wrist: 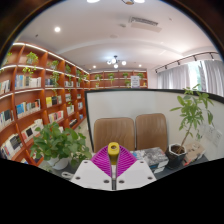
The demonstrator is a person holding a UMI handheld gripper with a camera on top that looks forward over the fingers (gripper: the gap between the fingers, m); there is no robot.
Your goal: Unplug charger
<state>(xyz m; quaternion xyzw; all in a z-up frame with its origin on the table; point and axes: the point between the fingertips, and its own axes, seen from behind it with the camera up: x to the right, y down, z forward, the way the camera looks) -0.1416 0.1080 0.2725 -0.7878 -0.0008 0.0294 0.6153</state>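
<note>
Fingers (113, 168) sit nearest, magenta pads pressed on a small yellow charger (113, 149) held raised between them; it looks light, stiff and smooth, best gripped by its flat sides; just beyond, a desk (158, 157) with plants (60, 143) left and right; two chairs (135, 130) behind; bookshelves (35, 90) far left; open room above.

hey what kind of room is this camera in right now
Probably a library or office reading lounge. Tall wooden bookshelves full of books line the wall, two brown chairs stand by a white partition, and potted plants sit around. The gripper holds something yellow between its fingers.
</note>
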